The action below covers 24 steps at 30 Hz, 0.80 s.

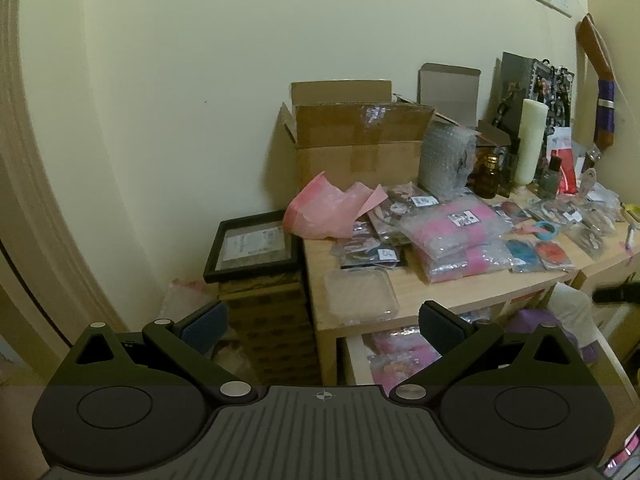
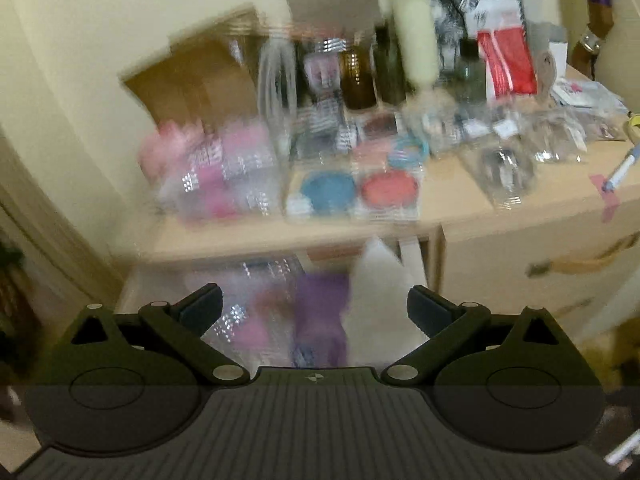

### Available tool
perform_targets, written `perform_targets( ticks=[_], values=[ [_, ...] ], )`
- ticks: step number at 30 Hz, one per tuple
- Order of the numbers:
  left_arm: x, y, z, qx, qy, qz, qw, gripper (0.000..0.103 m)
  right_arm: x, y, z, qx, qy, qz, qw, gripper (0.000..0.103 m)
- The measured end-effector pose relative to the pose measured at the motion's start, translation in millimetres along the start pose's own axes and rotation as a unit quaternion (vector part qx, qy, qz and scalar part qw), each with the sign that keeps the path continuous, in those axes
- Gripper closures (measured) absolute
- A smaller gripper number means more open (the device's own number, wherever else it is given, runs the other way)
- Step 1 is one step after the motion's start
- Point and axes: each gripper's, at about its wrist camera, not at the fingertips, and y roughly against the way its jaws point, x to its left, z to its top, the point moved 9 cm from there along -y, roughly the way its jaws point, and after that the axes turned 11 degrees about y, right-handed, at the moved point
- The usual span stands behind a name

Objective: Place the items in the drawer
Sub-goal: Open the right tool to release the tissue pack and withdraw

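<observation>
2 grippers hang in front of a cluttered wooden table [image 1: 432,300], both with jaws spread wide and nothing between the pads. The left gripper [image 1: 322,328] sits off the table's left corner, level with its front edge; beyond its fingers lies a clear plastic case [image 1: 362,296] near that corner. The right gripper [image 2: 314,308] points at the open drawer [image 2: 136,292] under the tabletop; that view is smeared by motion blur, so fine detail there is hard to read.

On the tabletop, a pink bubble-wrap parcel [image 1: 460,236] lies in the middle with small bagged items around it. Just right of it, close to the front edge, are a blue round item [image 2: 328,188] and a red round item [image 2: 390,188], each in clear wrap, side by side. A crumpled pink bag [image 1: 320,212] rests at the back left, touching an open cardboard box [image 1: 356,140]. A tall pale candle [image 1: 530,140] stands upright among bottles further back.

The drawer already holds pink and purple wrapped packets and something white, seen between the right gripper's fingers. A black picture frame [image 1: 252,246] lies on stacked boxes left of the table
</observation>
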Motion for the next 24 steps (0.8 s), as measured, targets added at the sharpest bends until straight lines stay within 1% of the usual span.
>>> perform_targets(
  ticks=[1,3,5,8,11,12,14,16,17,21,24],
  values=[
    [-2.1,0.0,0.3,0.0,-0.002,-0.002,1.0,0.0,-2.1,-4.8,1.5,-0.009,-0.01,0.008,1.0,0.001],
    [-6.5,1.0,1.4,-0.002,-0.009,-0.008,0.9999,0.0,-5.9,-25.5,-3.3,0.005,-0.036,0.028,0.999,0.001],
    [-9.2,3.2,2.7,-0.005,-0.016,-0.011,0.9998,0.0,-9.3,-48.1,-10.1,0.021,-0.051,0.032,0.998,0.001],
    [-9.0,5.7,3.2,-0.007,-0.021,-0.009,0.9997,0.0,-18.4,-72.8,-23.3,0.046,-0.052,0.002,0.998,0.001],
    [-7.0,6.8,2.1,-0.004,-0.021,-0.006,0.9998,0.0,-18.0,-88.4,-34.9,0.06,-0.037,-0.002,0.998,0.0],
    [-6.5,7.0,1.8,-0.003,-0.02,-0.005,0.9998,0.0,-15.1,-90.0,-36.2,0.061,-0.02,-0.012,0.998,0.0],
    [-5.8,7.5,0.9,-0.003,-0.021,-0.004,0.9998,0.0,-7.2,-95.5,-38.6,0.079,0.021,-0.032,0.996,0.0],
    [-5.7,8.3,0.3,-0.003,-0.022,-0.005,0.9997,0.0,-1.9,-98.6,-39.2,0.091,0.047,-0.051,0.993,0.001],
    [-5.9,8.8,0.3,-0.003,-0.023,-0.006,0.9997,0.0,-1.1,-98.3,-38.7,0.093,0.048,-0.057,0.993,0.001],
    [-5.6,11.4,0.0,-0.005,-0.024,-0.011,0.9996,0.0,-3.2,-85.5,-34.0,0.084,0.007,-0.056,0.995,0.001],
    [-3.7,12.6,-1.7,-0.004,-0.022,-0.016,0.9996,0.0,0.3,-67.1,-33.3,0.078,0.001,-0.058,0.995,0.001]
  ],
)
